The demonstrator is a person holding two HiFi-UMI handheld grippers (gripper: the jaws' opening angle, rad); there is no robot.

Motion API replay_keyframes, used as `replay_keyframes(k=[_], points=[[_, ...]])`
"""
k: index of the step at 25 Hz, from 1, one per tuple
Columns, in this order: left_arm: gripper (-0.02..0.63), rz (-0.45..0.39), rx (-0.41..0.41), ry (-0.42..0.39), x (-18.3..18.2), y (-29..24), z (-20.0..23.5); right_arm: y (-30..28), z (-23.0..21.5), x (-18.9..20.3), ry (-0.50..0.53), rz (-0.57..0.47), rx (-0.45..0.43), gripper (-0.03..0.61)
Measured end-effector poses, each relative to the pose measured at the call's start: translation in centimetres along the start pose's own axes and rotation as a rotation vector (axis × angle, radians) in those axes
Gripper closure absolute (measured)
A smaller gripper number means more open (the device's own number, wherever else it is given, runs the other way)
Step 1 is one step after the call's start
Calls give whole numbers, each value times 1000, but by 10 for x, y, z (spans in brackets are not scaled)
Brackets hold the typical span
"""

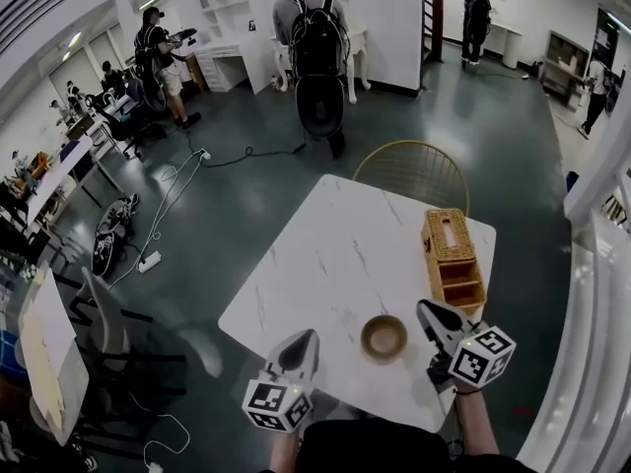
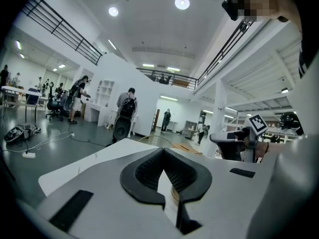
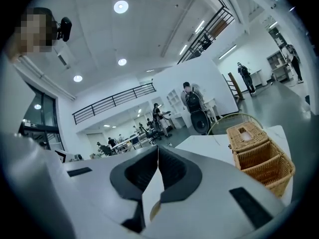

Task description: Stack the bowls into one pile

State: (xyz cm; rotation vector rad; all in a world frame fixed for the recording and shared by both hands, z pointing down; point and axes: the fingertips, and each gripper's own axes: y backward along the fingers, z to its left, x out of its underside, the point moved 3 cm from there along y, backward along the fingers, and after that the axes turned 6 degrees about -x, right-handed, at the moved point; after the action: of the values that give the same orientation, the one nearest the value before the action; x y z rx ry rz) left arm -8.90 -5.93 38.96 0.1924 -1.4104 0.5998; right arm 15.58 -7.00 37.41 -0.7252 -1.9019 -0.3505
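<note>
- The white marble table (image 1: 315,264) had its near edge right by the person, and both grippers were held over that edge
- The bowls (image 1: 384,338) sat as one round brown pile near the near edge, between the two grippers and touching neither; how many were nested could not be told
- A wicker basket (image 1: 452,256) stood along the table's right edge, just beyond the pile, so the room on that side was tight
- The table top to the left of the pile and beyond it was bare
- A gold wire chair (image 1: 412,170) stood against the far edge
- A cable and power strip (image 1: 149,261) lay on the dark floor well to the left
- The left gripper (image 1: 308,337) had its jaw tips meeting, with nothing between them
- The right gripper (image 1: 424,309) was likewise closed tip to tip and held nothing, with the basket off to its right
</note>
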Motion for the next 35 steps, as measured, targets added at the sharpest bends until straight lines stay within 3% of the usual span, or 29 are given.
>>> replay_keyframes(k=[11, 35], points=[[600, -71, -65, -95, -26, 16, 4, 20, 8, -24, 103, -96, 34, 564], [600, -132, -133, -114, -27, 31, 6, 41, 3, -22, 193, -137, 91, 565]])
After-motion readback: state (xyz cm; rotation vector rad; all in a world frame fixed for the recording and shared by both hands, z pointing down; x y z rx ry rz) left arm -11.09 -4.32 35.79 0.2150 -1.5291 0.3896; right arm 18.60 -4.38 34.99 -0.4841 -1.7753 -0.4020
